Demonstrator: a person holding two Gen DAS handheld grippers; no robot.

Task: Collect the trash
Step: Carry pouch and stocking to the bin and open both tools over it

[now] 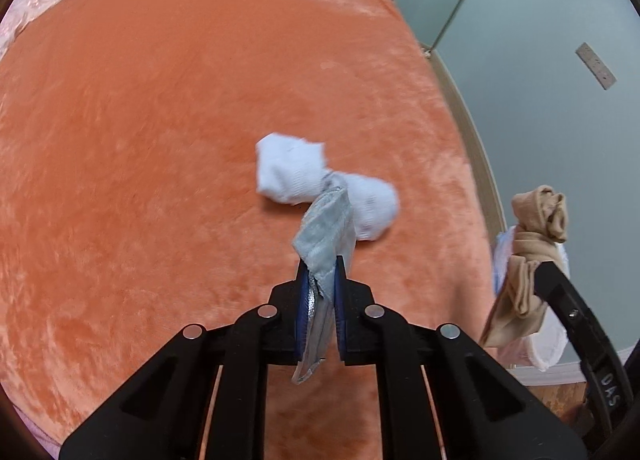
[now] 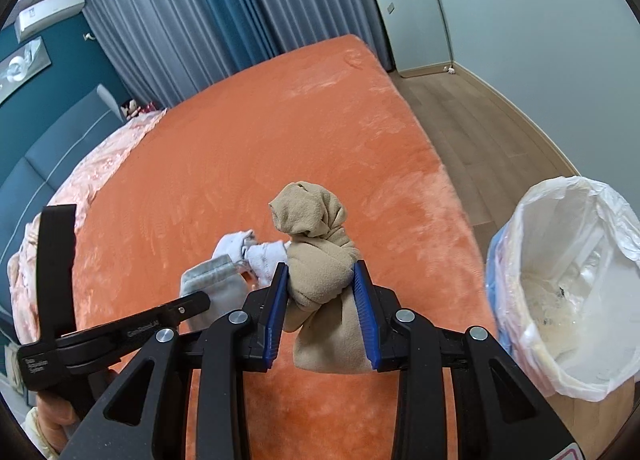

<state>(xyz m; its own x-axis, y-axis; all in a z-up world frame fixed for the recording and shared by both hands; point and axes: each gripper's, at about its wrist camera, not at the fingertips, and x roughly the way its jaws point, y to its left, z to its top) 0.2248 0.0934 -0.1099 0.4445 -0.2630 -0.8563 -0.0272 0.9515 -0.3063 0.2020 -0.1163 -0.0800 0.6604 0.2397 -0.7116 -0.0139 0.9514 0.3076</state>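
Note:
My left gripper [image 1: 320, 264] is shut on a grey sock [image 1: 326, 228], held just above the orange bed cover; the sock also shows in the right wrist view [image 2: 212, 292]. A white balled sock [image 1: 320, 184] lies on the bed just beyond it and shows in the right wrist view [image 2: 256, 252]. My right gripper [image 2: 322, 268] is shut on a knotted beige stocking [image 2: 320, 256], held over the bed's near right part; in the left wrist view the stocking [image 1: 528, 256] hangs at the right.
A bin lined with a white plastic bag [image 2: 568, 292] stands on the floor by the bed's right side. The orange bed cover [image 2: 280, 132] stretches back to grey-blue curtains [image 2: 180, 20]. A pink quilt [image 2: 92, 180] lies at the left. Wooden floor [image 2: 472, 132] lies at right.

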